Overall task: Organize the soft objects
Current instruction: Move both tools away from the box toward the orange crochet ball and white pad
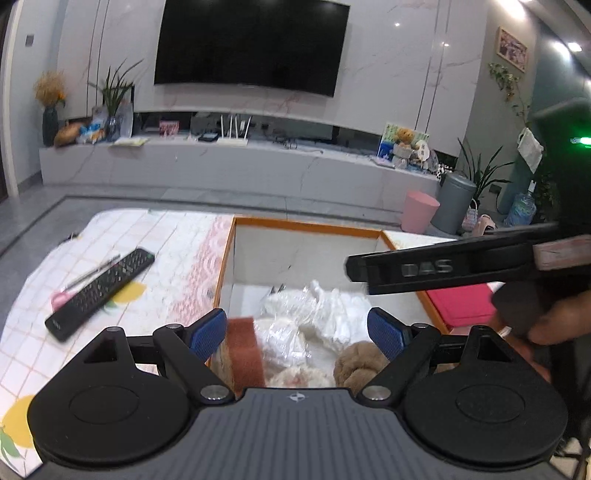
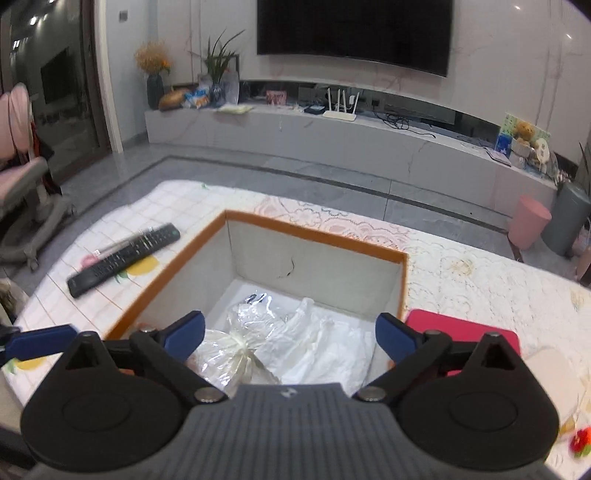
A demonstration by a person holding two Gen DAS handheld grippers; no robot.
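Both grippers are held angled downward, the left gripper (image 1: 297, 330) and the right gripper (image 2: 290, 334) each with blue-padded jaws spread wide, nothing clamped between them, fingers (image 1: 550, 325) wrapped around the right one's handle.

Both wrist views close, angled down into shared box (image 1: 308, 225), facing television (image 2: 354, 29).

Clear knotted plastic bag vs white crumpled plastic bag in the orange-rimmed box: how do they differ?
The clear knotted plastic bag is see-through; the white crumpled plastic bag is opaque. The clear one is tied at a neck and bulges round; the white one lies loose, flattened and untied. In the right wrist view the clear one sits on the left, the white one on the right. Both rest on the floor of the orange-rimmed box.
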